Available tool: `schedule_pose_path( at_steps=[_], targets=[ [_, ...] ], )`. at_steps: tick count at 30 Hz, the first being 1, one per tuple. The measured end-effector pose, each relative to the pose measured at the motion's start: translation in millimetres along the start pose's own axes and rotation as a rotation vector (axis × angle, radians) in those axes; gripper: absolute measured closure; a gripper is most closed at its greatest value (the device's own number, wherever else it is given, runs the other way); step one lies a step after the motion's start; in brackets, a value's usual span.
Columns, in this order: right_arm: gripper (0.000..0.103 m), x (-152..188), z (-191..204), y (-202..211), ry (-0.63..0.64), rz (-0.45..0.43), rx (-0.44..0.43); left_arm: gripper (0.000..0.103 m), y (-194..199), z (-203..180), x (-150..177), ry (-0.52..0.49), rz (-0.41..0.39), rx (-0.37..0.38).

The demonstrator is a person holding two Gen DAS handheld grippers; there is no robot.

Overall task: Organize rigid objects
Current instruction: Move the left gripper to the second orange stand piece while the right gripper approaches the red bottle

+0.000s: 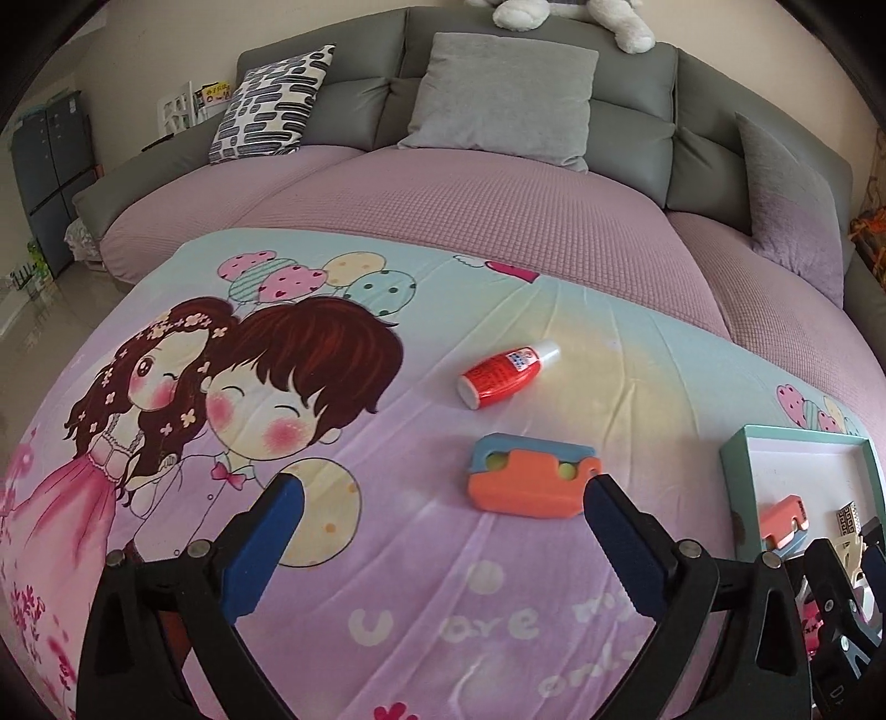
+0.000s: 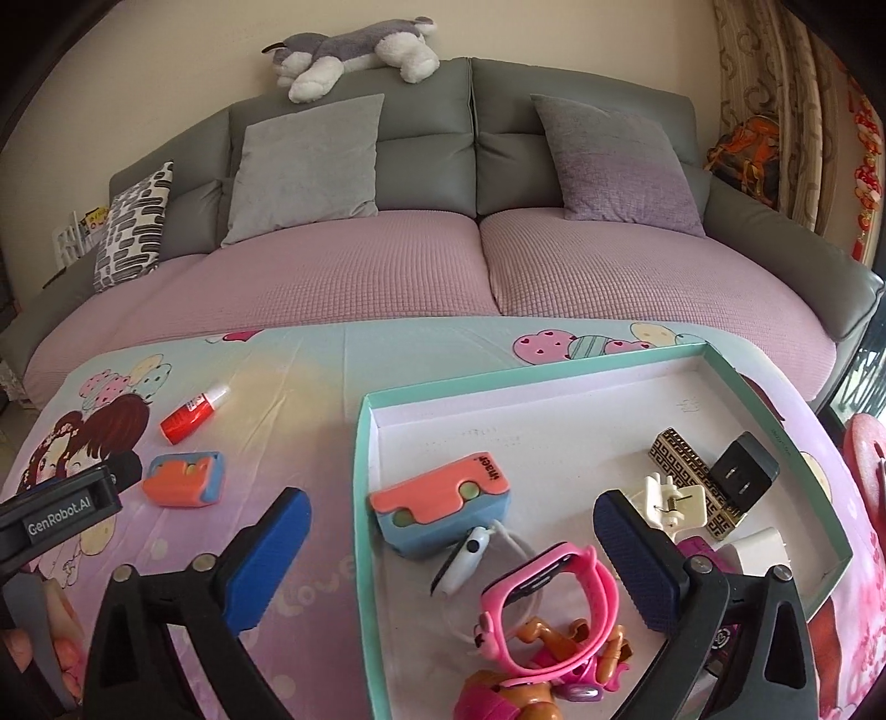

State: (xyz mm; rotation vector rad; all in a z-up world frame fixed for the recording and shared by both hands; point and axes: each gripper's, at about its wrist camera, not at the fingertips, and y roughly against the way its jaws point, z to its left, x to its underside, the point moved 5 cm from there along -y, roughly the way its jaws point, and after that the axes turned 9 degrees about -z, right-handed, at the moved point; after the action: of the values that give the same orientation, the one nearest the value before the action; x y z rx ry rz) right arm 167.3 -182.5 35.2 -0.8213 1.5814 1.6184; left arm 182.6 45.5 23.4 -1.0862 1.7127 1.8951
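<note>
An orange-and-blue toy block point(image 1: 529, 479) lies on the cartoon blanket, just ahead of my left gripper point(image 1: 443, 487), which is open and holds nothing. Beyond the block lies a red bottle with a white cap point(image 1: 506, 374). In the right wrist view, my right gripper point(image 2: 451, 501) is open and empty above the teal tray point(image 2: 365, 443). Inside the tray are a second orange-and-blue block point(image 2: 437, 498), a pink watch point(image 2: 548, 598), a white watch point(image 2: 462, 562), a doll point(image 2: 531, 681), a patterned box point(image 2: 681, 459), a black charger point(image 2: 742, 471) and a white clip point(image 2: 673, 504).
A grey sofa point(image 2: 470, 138) with a pink cover and cushions runs along the far edge of the blanket. A plush dog point(image 2: 354, 50) lies on its backrest. Curtains point(image 2: 775, 83) hang at the right. Bare floor point(image 1: 50, 299) shows at the left.
</note>
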Motion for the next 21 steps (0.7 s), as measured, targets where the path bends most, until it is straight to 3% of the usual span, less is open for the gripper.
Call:
schedule_pose_path(
  at_steps=[10,21],
  targets=[
    [0.000,5.9,63.1,-4.0,0.062,0.001,-0.125,0.002,-2.4,50.5,4.8,0.083,-0.009,-0.059],
    [0.000,17.4,84.4,-15.0,0.097,0.022,-0.144,0.002,-24.6,46.9,11.5,0.106,0.030,-0.002]
  ],
)
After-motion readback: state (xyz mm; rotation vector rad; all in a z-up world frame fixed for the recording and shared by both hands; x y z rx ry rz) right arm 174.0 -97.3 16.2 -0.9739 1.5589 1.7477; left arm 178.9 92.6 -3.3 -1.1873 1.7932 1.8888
